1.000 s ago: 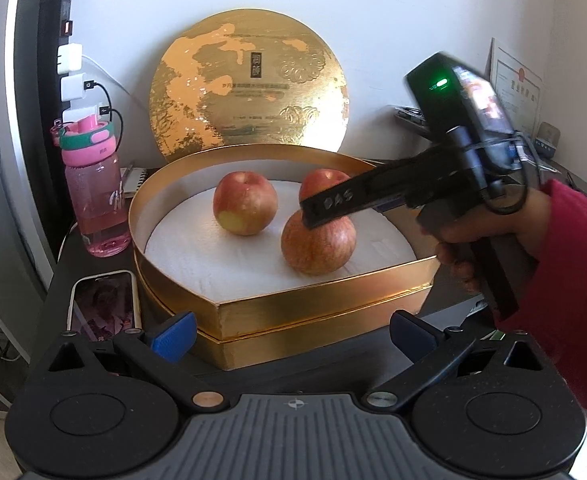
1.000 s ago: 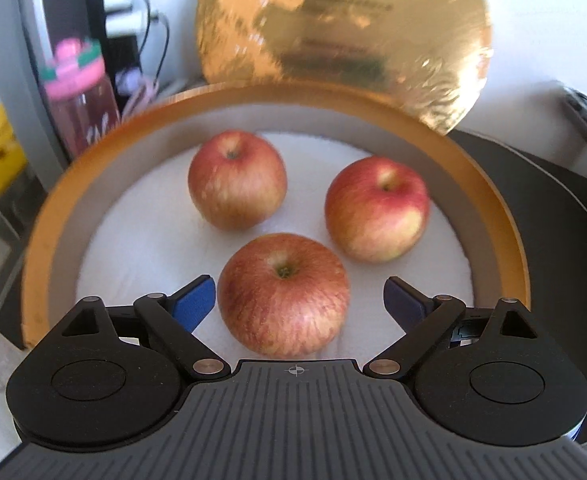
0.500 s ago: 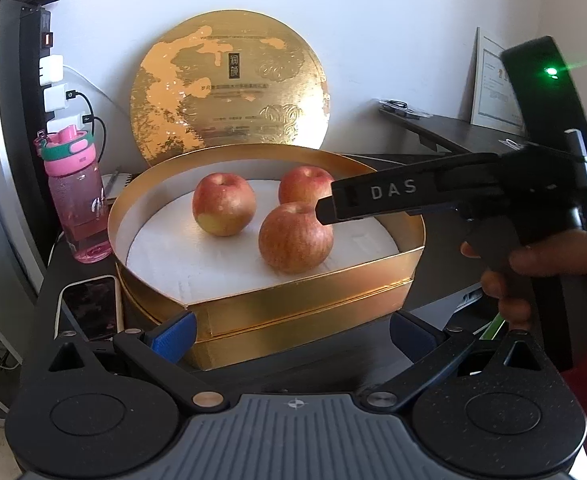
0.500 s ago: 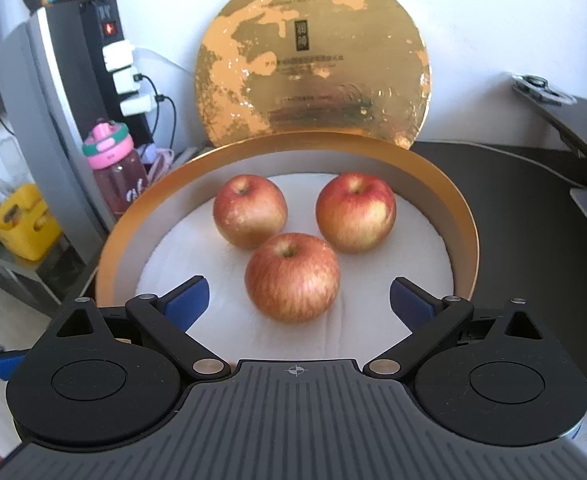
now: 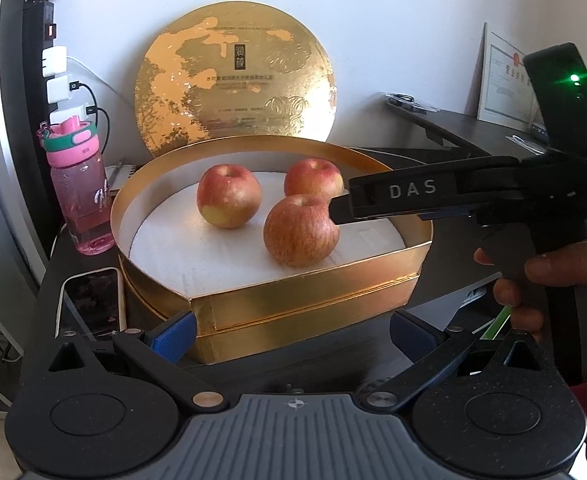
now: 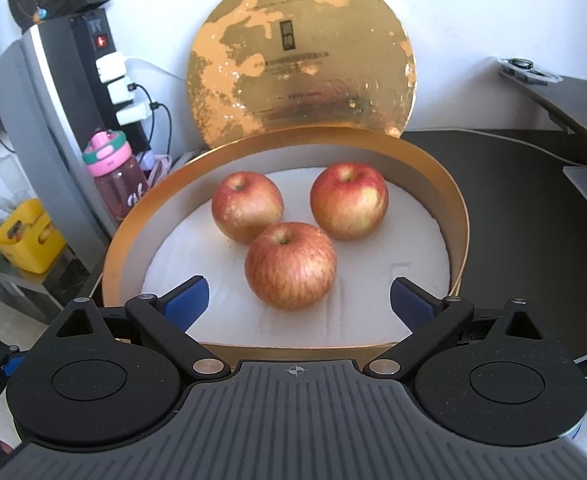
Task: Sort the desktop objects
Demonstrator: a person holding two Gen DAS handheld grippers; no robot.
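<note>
The near apple (image 6: 291,266) lies dead ahead of the right gripper (image 6: 298,300) — jaws spread wide, empty — while the left gripper (image 5: 291,334), likewise agape, sits farther off.

wall (image 5: 373,20): white, plain | desk (image 6: 513,208): dark, curved | framed certificate (image 5: 501,84): leaning on wall | light: bright daylight

left gripper (image 5: 291,330) jaws wide apart, right gripper (image 6: 297,300) also spread wide, right hand (image 5: 533,280) wrapped round its grip
</note>
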